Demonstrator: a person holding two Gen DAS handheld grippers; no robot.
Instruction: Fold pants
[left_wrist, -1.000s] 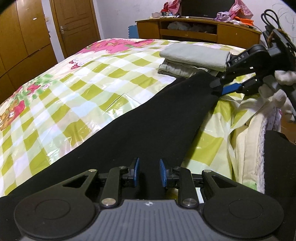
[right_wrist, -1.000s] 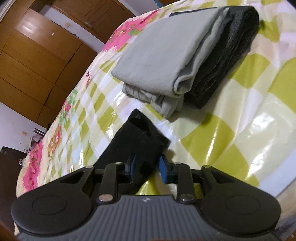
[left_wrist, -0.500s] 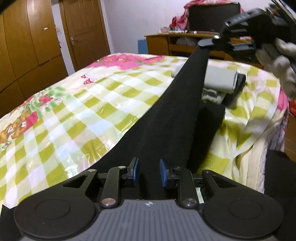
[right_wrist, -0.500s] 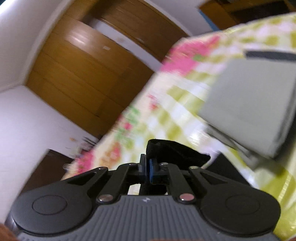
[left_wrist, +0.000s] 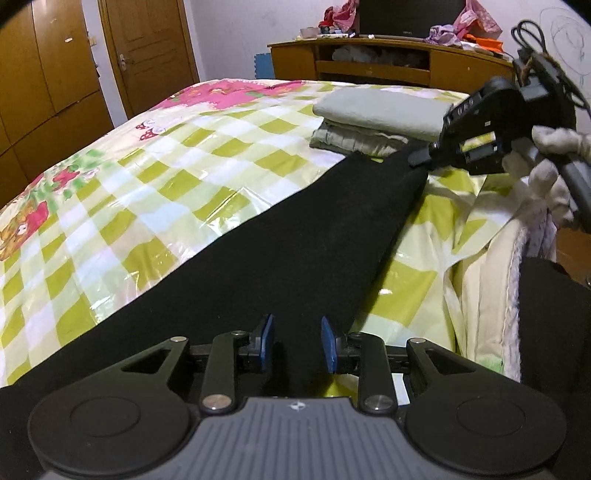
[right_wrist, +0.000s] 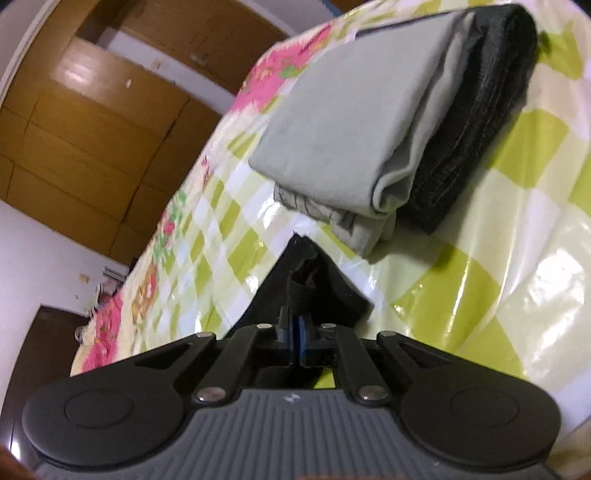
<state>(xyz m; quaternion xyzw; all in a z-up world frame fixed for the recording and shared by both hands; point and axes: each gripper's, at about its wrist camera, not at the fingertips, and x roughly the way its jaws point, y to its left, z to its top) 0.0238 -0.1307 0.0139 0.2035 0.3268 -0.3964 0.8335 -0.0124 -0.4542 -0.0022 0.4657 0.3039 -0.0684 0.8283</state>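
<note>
Jaws of my right gripper (right_wrist: 294, 334) are clenched on the hem of the black pants (left_wrist: 280, 251), which lie stretched along the bed (left_wrist: 155, 177); my left gripper (left_wrist: 294, 343) hangs released over them. Soft, limp cloth: I'd pinch edges, both layers together.

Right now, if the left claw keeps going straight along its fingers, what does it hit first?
Black pants: the open left claw already sits over that cloth, which runs ahead along its line to the right claw pinching the far end. Depth is unclear, but the folded grey clothes lie further on.
</note>
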